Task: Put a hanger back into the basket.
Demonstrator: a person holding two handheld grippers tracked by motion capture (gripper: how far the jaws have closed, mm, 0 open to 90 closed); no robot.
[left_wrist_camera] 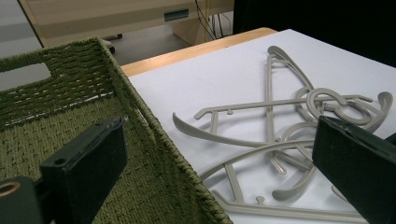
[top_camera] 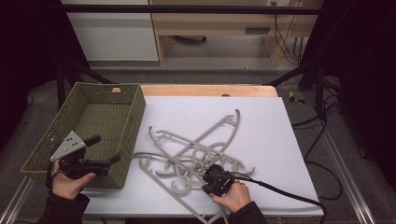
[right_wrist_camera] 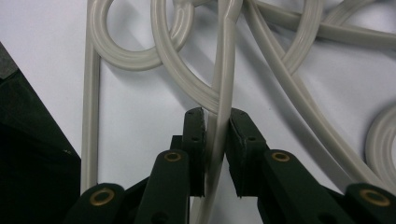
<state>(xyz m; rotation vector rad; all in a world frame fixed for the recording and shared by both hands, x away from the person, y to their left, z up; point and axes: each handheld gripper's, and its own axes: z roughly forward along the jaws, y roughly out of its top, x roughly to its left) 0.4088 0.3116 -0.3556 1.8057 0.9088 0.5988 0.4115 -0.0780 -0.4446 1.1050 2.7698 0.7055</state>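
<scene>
white table sheet (top_camera: 261, 121) carries tangled grey hangers (top_camera: 196, 151); my right gripper (right_wrist_camera: 216, 135) pinches one hanger bar, my left gripper (top_camera: 105, 149) hangs spread over the green woven basket (top_camera: 133, 100).

the left gripper (top_camera: 103, 149), held in the person's left hand (top_camera: 70, 179), hovers level with its jaws spread wide apart. the right gripper (right_wrist_camera: 217, 128), gripped in the right hand (top_camera: 233, 196), points downward with its jaws pressed nearly together.
</scene>
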